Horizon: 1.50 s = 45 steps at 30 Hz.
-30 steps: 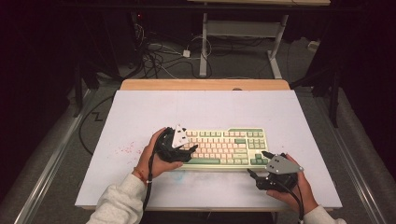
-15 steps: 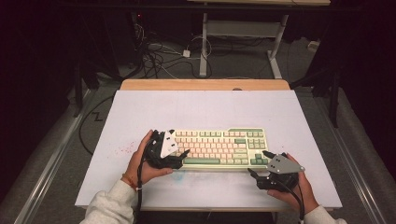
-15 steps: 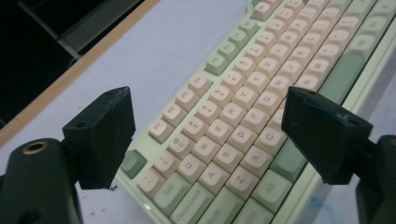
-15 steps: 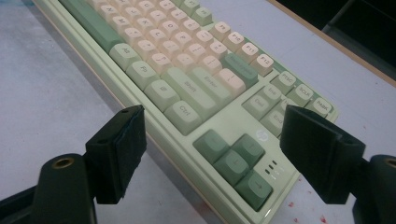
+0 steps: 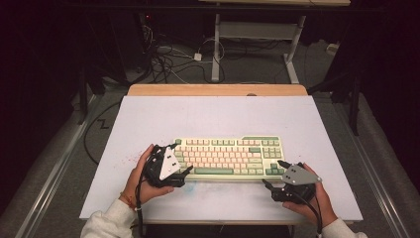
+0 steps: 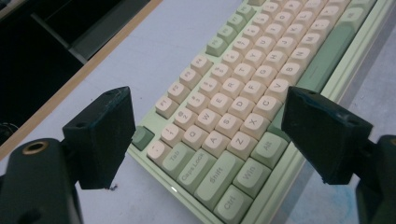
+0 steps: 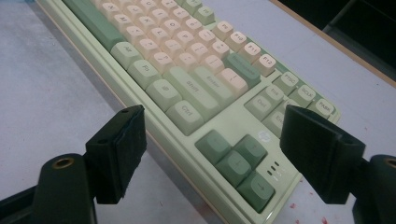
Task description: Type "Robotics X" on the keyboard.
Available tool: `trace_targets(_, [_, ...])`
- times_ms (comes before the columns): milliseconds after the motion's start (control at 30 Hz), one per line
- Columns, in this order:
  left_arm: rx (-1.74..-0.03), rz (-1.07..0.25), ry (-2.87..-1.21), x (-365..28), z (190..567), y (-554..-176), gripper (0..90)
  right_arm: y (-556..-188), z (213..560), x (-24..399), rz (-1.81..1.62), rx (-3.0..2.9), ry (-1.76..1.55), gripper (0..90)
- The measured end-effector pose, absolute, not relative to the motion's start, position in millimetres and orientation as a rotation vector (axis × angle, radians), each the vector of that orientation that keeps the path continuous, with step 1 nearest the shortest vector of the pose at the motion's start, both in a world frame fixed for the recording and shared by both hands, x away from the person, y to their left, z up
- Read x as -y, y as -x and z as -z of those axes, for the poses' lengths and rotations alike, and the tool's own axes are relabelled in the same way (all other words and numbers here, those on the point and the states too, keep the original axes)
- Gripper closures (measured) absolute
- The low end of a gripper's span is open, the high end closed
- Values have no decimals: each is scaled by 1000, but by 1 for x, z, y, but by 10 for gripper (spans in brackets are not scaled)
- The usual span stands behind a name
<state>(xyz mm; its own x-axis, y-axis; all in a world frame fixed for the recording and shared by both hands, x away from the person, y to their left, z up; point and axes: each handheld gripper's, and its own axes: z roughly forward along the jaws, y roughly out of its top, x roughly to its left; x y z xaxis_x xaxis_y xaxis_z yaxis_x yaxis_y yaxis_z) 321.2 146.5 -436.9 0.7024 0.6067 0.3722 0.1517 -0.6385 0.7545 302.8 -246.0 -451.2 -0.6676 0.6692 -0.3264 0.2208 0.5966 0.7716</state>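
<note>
Green-and-cream keyboard lies flat on the white table, just below centre. Left gripper sits at the keyboard's 8 o'clock corner — its jaws have just been opening and stand wide, bracketing the corner without pressing it. Right gripper sits at the 4 o'clock corner — jaws spread, nothing grasped.

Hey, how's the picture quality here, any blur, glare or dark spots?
High view: table evenly lit, surroundings dark, keyboard legends too small to read. Left gripper view: near keys sharp, far keys soften. Right gripper view: legends fairly clear, farthest rows soft; no strong glare.
</note>
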Motion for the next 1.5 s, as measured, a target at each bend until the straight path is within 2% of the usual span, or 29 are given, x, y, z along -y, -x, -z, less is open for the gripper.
trace_targets(733, [-689, -799, -2216, -187, 454, -301, 163, -307, 443, 245, -990, -2215, -711, 244])
trace_targets(1000, [-719, -778, -2233, -195, 461, -296, 162, -314, 423, 240, -1147, -2251, -683, 371])
trace_targets(1233, [-728, -769, -2237, -198, 463, -294, 163, -321, 416, 222, -1129, -2295, -655, 550])
trace_targets(1500, [-728, -762, -2242, -196, 464, -295, 162, -340, 413, 193, -1120, -2382, -615, 874])
